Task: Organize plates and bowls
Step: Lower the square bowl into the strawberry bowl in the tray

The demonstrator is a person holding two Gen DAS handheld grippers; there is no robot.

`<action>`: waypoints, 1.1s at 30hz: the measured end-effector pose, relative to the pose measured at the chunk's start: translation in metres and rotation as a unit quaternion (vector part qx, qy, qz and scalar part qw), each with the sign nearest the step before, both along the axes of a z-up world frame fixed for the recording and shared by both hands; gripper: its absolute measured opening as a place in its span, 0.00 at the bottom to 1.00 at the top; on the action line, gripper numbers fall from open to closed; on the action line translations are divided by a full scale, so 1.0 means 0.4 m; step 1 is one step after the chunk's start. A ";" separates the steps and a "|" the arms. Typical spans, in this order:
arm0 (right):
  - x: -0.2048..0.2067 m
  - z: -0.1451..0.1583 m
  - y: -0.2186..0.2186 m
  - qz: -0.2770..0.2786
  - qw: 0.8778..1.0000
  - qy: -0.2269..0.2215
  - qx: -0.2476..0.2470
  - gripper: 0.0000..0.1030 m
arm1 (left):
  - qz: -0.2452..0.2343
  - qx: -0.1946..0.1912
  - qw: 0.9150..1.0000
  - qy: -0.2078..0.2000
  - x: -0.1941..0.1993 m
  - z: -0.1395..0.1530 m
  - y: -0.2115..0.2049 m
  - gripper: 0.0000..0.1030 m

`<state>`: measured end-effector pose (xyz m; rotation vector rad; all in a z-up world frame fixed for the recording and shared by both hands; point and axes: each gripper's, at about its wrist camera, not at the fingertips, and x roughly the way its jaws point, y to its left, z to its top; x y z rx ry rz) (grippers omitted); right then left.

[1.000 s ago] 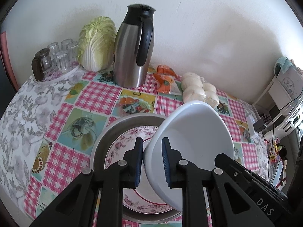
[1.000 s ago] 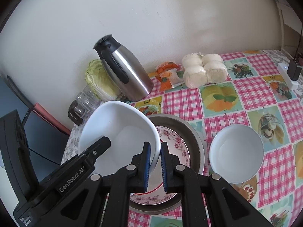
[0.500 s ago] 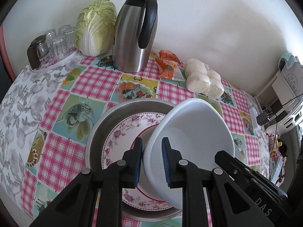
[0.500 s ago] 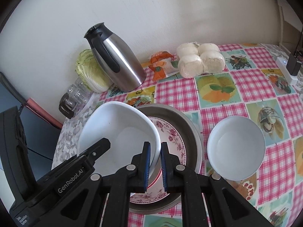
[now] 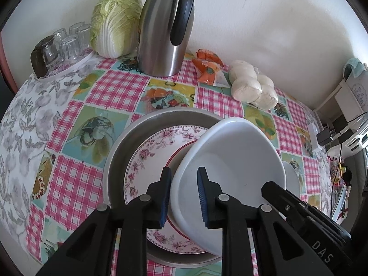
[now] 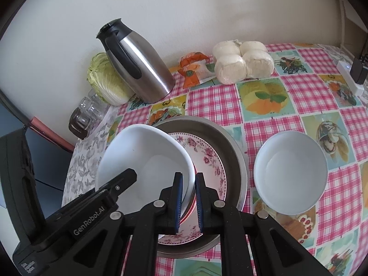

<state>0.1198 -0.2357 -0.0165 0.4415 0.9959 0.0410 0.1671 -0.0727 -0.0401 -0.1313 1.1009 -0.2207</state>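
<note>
A large white bowl hangs tilted over a floral plate that lies in a round metal pan. My left gripper is shut on the bowl's near rim, one finger inside and one outside. On the opposite rim my right gripper is shut, its pads tight on the thin edge. Each gripper's black body shows at the bowl's far side in the other view. A smaller white bowl stands on the cloth right of the pan.
Along the wall stand a steel jug, a cabbage, upturned glasses on a tray, an orange packet and a bag of buns. A white power strip lies at the right table edge.
Both grippers have sunk a little with the large bowl, which hangs lower over the floral plate. The left view now points more steeply down. Both grips look unchanged.
</note>
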 end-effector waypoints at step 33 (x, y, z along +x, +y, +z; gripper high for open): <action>-0.001 -0.004 -0.014 -0.005 0.999 0.001 0.033 0.14 | 0.010 -0.036 0.999 -0.009 0.000 0.040 0.034 0.28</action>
